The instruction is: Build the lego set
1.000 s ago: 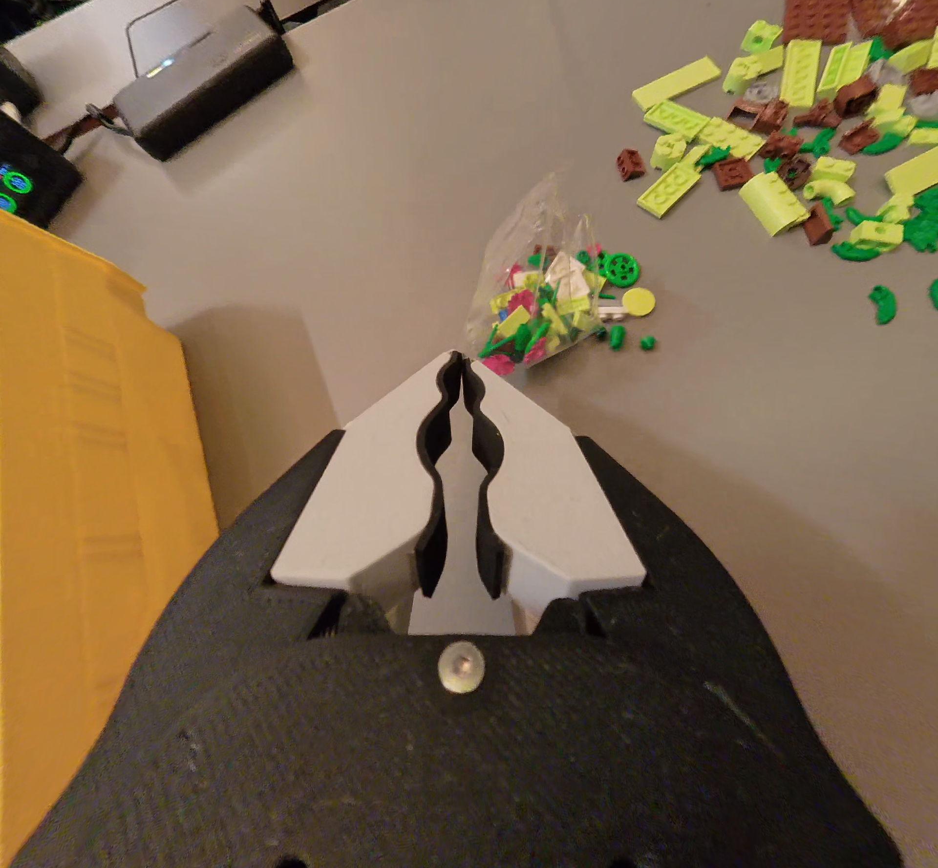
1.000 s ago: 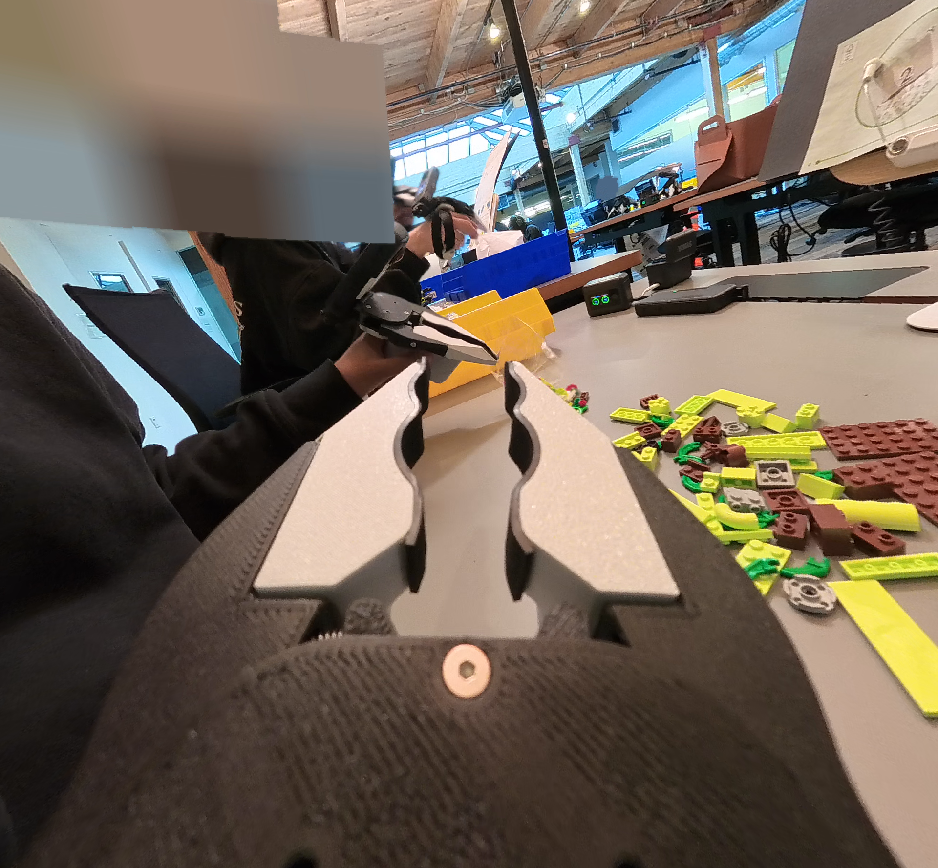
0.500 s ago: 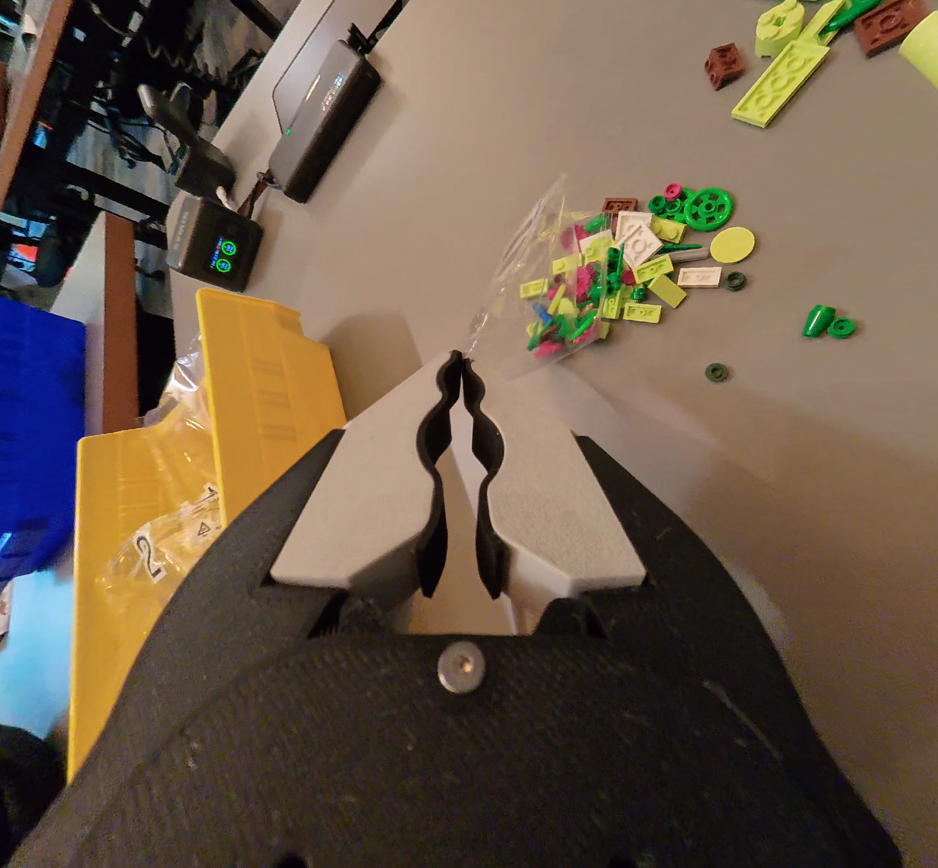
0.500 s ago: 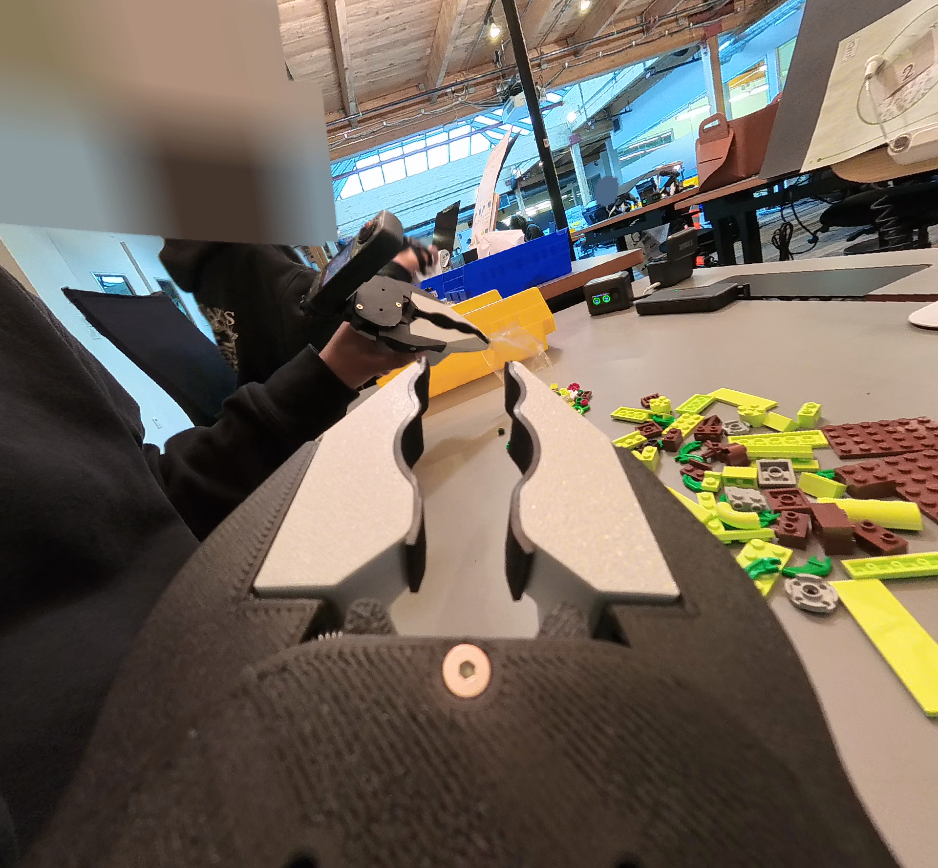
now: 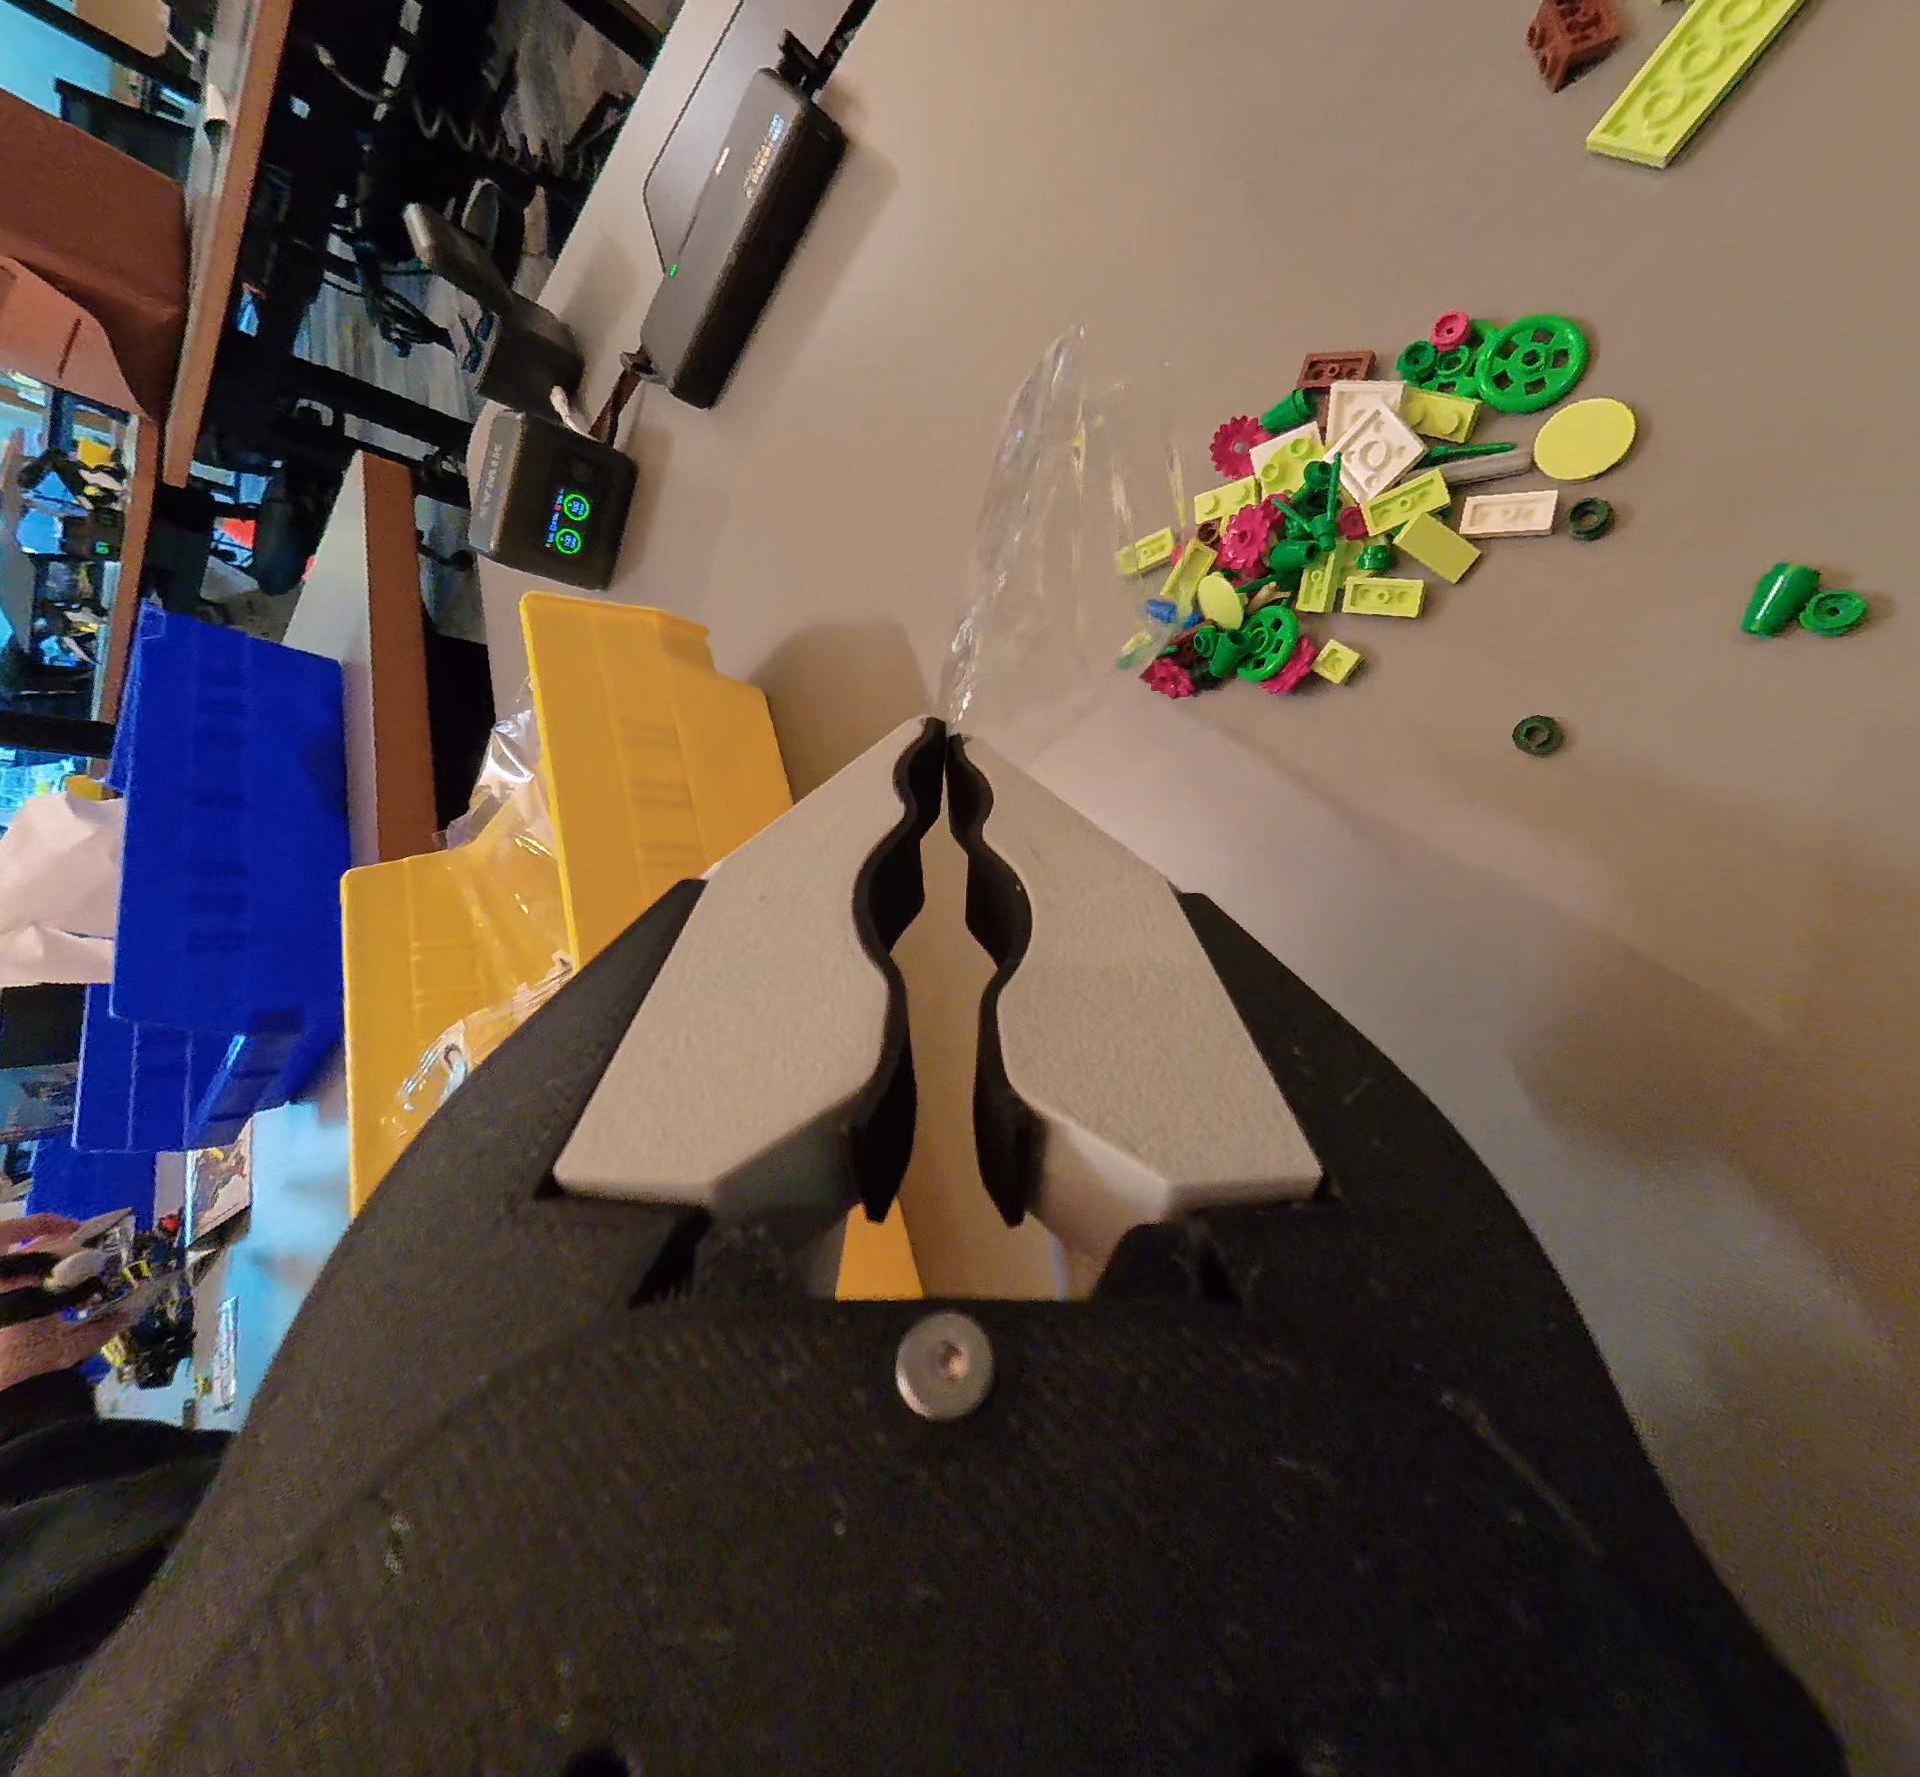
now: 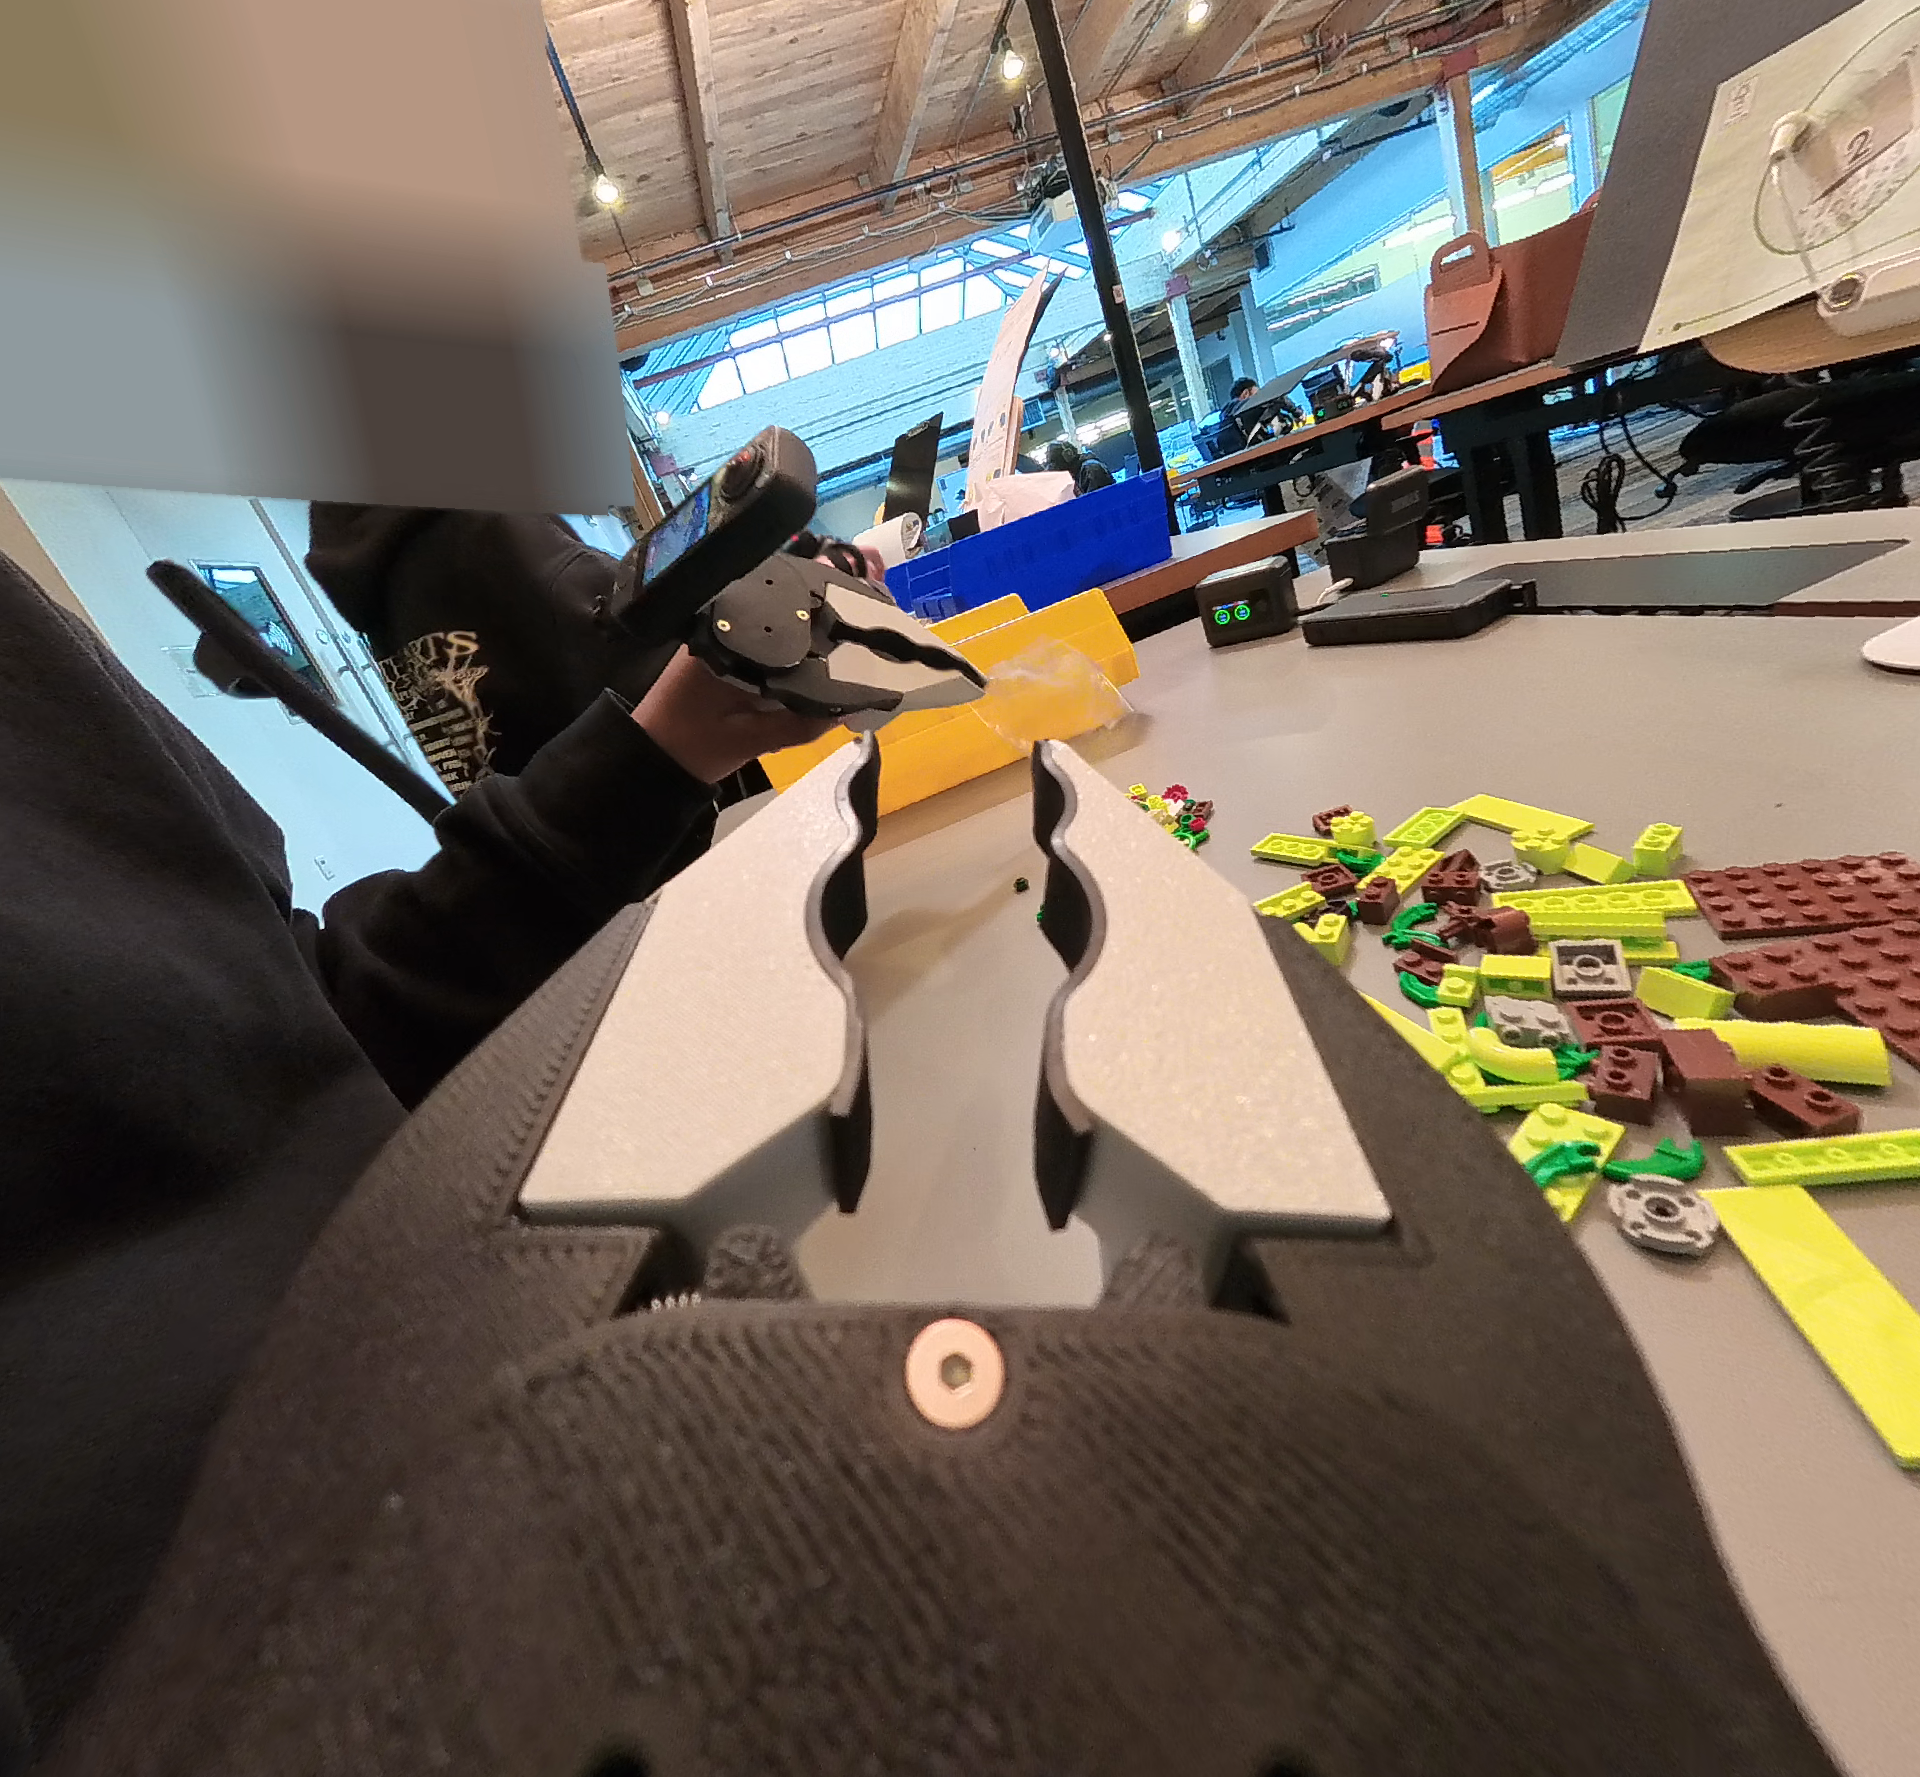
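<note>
Left gripper (image 5: pixel 943 735) pinches clear bag (image 5: pixel 1049 522) corner; small pieces (image 5: pixel 1340 522) spilled beyond its tips. Right gripper (image 6: pixel 951 759) spread, holding nothing.

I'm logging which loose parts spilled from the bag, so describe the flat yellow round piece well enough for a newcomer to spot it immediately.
On the grey table, find the small multicoloured pile just beyond the clear bag pinched in the left gripper. At the pile's far right edge, just below the big green spoked wheel, lies the yellow disc. It alone is smooth, studless and round among studded plates.
</note>
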The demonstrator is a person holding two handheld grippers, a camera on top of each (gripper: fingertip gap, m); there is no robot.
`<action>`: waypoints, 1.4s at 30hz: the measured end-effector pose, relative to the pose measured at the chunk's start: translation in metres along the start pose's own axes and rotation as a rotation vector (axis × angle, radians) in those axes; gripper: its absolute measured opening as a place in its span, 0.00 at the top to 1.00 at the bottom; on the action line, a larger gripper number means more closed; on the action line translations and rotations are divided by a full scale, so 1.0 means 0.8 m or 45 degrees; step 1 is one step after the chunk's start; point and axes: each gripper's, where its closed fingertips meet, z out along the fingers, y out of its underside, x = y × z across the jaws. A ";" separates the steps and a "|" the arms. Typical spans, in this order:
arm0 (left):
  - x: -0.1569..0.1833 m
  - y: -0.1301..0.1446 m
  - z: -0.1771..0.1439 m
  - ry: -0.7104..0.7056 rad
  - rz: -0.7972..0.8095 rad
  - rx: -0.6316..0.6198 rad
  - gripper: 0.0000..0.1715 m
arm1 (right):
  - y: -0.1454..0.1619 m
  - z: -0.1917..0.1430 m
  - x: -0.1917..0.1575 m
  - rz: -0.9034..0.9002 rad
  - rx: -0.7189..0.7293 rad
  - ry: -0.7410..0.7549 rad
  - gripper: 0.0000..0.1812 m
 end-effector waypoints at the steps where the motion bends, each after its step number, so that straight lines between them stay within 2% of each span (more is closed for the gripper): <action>1: -0.002 0.000 -0.001 -0.002 -0.004 0.003 1.00 | 0.000 0.000 0.000 0.001 0.000 -0.001 0.85; 5: -0.006 -0.005 -0.007 0.012 -0.058 0.040 1.00 | 0.000 0.000 0.000 0.004 0.001 -0.002 0.85; 8: -0.017 -0.013 -0.014 0.028 -0.195 0.133 1.00 | 0.000 0.000 0.000 0.003 0.001 -0.002 0.85; 11: -0.067 -0.010 -0.037 -0.061 -0.418 0.242 1.00 | -0.001 -0.001 0.000 0.006 0.005 -0.002 0.85; 13: -0.116 0.011 -0.058 -0.179 -0.586 0.282 1.00 | -0.001 -0.001 0.000 0.012 0.009 -0.004 0.85; 16: -0.177 0.079 -0.072 -0.365 -0.769 0.198 1.00 | -0.002 -0.001 -0.001 0.022 0.016 -0.010 0.85; 18: -0.196 0.126 -0.066 -0.435 -0.844 0.128 1.00 | -0.002 -0.001 -0.001 0.027 0.017 -0.014 0.85; 20: -0.198 0.158 -0.052 -0.410 -0.969 0.118 0.99 | -0.002 0.000 -0.001 0.026 0.014 -0.015 0.85; 21: -0.195 0.169 -0.046 -0.370 -1.041 0.107 0.92 | -0.001 0.000 -0.001 0.024 0.010 -0.015 0.85; 22: -0.192 0.172 -0.042 -0.334 -1.098 0.119 0.80 | -0.001 0.000 -0.001 0.020 0.008 -0.014 0.85; 23: -0.193 0.168 -0.044 -0.320 -1.136 0.162 0.73 | 0.000 0.001 -0.001 0.013 0.005 -0.011 0.85; 25: -0.205 0.151 -0.060 -0.365 -1.150 0.270 0.67 | 0.000 0.001 -0.001 -0.002 -0.002 -0.003 0.85; 29: -0.225 0.111 -0.103 -0.522 -1.064 0.409 0.58 | 0.001 0.001 -0.002 -0.010 -0.006 -0.002 0.85; 32: -0.215 0.066 -0.123 -0.465 -1.069 0.559 0.55 | 0.000 0.001 -0.003 -0.022 0.001 -0.005 0.85; 35: -0.174 0.002 -0.128 -0.178 -1.108 0.766 0.55 | -0.001 0.001 -0.005 -0.026 0.003 -0.008 0.85; 38: -0.102 -0.058 -0.114 0.224 -1.107 0.869 0.61 | -0.002 0.000 -0.005 -0.032 0.004 -0.007 0.85; 40: -0.036 -0.083 -0.089 0.495 -1.023 0.790 0.75 | -0.003 -0.002 -0.003 -0.053 -0.002 0.005 0.85; 42: 0.032 -0.092 -0.062 0.710 -0.925 0.632 0.77 | -0.005 -0.011 0.004 -0.168 -0.045 0.059 0.86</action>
